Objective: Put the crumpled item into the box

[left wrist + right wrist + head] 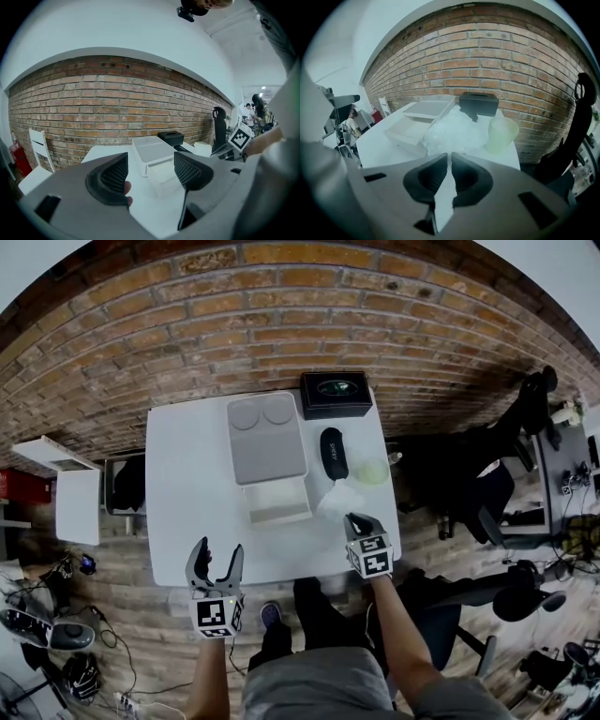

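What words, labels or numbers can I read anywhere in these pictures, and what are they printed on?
Black case: a short pale word along it, too small and blurred to read.
Black box: an oval mark on the lid, no letters legible.
Cubes on the left claw and right claw: black-and-white square patterns, not words.
Nothing else shows readable text.

Crumpled clear plastic (pixel 337 495) is just right of the open white box (pixel 278 505).

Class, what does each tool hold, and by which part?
The right tool pinches the crumpled clear plastic by its near edge. The left tool is open and empty.
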Tool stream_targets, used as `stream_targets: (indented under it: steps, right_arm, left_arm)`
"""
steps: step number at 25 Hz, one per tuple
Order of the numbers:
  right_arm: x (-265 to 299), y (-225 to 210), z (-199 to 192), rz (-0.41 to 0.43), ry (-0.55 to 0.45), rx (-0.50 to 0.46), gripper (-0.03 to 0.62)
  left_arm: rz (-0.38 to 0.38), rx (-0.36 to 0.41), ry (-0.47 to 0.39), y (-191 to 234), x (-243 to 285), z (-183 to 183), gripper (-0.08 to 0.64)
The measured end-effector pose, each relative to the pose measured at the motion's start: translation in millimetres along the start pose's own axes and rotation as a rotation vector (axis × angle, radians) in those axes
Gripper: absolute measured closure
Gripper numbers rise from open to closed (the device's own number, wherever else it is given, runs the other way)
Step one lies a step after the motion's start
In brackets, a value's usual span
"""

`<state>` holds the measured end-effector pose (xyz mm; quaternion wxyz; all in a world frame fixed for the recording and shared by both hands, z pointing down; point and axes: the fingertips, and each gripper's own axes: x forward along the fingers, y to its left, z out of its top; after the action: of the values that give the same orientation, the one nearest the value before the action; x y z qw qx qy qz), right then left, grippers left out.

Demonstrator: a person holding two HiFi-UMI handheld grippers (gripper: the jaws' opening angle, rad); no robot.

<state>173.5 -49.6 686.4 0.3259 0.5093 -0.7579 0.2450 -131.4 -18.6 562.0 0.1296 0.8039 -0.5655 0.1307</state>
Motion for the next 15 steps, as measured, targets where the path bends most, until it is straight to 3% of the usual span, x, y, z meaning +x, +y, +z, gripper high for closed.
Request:
stream_targets:
  steps: [5, 8, 15]
  right_arm:
    - [-10.9, 18.1, 37.9, 0.013, -0.068, -0.11, 0.56]
    - [-7.3, 39.8, 52.7, 0.062, -0.076, -0.156, 0.56]
    - [14.0, 89.5, 65.8, 0.213, -0.026, -0.077, 0.561]
  left_arm:
    - [-0.002, -0.005, -0.015, 2.7, -4.1, 5.5, 0.267]
    - [0.002, -0.012, -0.022, 6.2, -7.6, 7.6, 0.267]
    - [0.008, -0.021, -0.027, 10.1, -14.8, 6.6, 0.267]
